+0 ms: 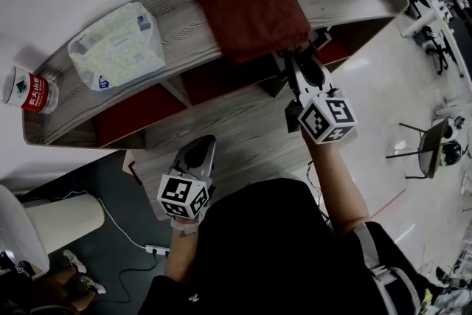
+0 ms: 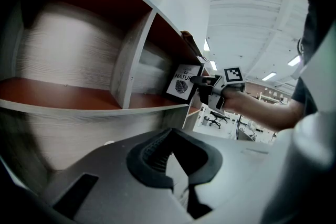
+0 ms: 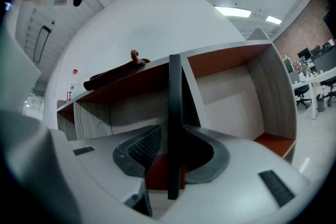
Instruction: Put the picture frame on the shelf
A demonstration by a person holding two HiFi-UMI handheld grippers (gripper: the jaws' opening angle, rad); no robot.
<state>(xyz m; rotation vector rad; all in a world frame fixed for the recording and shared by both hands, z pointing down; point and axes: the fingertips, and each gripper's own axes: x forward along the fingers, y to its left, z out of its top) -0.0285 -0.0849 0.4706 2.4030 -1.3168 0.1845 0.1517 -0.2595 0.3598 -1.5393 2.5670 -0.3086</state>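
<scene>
The black picture frame [image 2: 182, 83] with a leaf print stands in the right compartment of the wooden shelf [image 1: 221, 125], on its red-brown floor. In the right gripper view the picture frame [image 3: 174, 107] shows edge-on and upright between the jaws of my right gripper [image 3: 173, 139]. A gap shows at the left pad, so the jaws are open around it. In the head view my right gripper [image 1: 301, 64] reaches into that compartment, under the top board. My left gripper [image 1: 199, 153] hangs shut and empty in front of the lower shelf board.
On the shelf top lie a dark red folded cloth [image 1: 254, 15], a pack of tissues [image 1: 118, 44] and a water bottle [image 1: 28, 91]. A white cylinder [image 1: 63, 221] and a power strip [image 1: 155, 249] are on the floor at left. An office chair [image 1: 428, 147] stands at right.
</scene>
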